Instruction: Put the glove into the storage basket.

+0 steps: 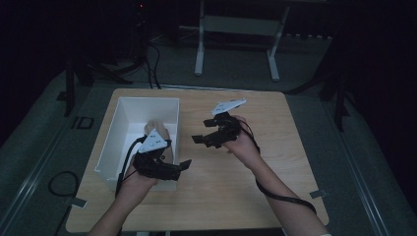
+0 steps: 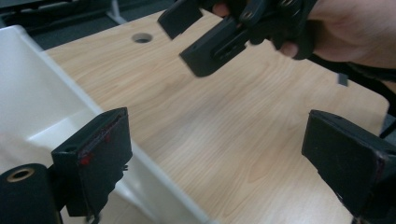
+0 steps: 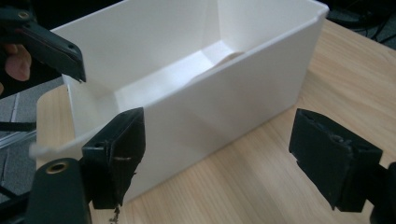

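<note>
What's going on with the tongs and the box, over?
Left tongs open, empty. Right tongs open, empty. White box upright on table, something pale inside. Nothing in the way.

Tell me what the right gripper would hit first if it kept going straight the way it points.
Most likely the long side wall of the white box: the right gripper looks straight at it with open, empty jaws over bare wooden table. Depth is hard to judge.
</note>
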A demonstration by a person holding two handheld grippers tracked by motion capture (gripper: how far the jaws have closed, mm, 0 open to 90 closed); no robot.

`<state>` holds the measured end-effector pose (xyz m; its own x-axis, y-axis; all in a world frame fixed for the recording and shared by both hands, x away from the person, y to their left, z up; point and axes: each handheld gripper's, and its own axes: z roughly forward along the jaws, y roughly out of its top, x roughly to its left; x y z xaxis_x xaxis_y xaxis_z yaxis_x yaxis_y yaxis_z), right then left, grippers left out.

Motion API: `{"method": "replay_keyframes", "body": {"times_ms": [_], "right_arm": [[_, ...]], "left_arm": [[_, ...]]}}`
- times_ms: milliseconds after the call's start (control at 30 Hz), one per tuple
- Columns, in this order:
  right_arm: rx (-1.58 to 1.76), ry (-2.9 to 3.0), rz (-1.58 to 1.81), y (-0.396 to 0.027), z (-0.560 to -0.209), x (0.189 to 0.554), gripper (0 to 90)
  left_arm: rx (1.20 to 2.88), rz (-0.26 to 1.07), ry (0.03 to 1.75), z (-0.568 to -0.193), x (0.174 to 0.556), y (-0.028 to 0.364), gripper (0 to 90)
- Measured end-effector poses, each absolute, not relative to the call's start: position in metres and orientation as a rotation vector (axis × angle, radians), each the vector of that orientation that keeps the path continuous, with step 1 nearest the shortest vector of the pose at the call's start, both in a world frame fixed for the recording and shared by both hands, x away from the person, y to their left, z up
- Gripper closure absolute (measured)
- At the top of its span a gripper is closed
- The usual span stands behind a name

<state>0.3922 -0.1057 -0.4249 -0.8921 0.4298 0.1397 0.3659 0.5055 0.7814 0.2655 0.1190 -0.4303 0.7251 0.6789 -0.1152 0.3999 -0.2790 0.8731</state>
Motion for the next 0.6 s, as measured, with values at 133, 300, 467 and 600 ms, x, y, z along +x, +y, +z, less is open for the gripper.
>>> {"method": "replay_keyframes", "body": {"times_ms": [133,300,467,600], "right_arm": [[0.723,2.665,1.339,-0.124,-0.432,0.389,17.9],[0.741,2.643,1.339,-0.141,-0.439,0.386,17.9],[0.758,2.619,1.321,-0.155,-0.452,0.382,17.9],[0.781,2.62,1.32,-0.166,-0.463,0.381,17.7]], "left_arm": [[1.92,0.325,0.795,-0.428,0.265,0.105,8.8],[1.925,0.296,0.753,-0.43,0.265,0.086,8.8],[1.956,0.266,0.717,-0.438,0.265,0.07,8.8],[1.97,0.245,0.694,-0.449,0.266,0.06,8.8]]}}
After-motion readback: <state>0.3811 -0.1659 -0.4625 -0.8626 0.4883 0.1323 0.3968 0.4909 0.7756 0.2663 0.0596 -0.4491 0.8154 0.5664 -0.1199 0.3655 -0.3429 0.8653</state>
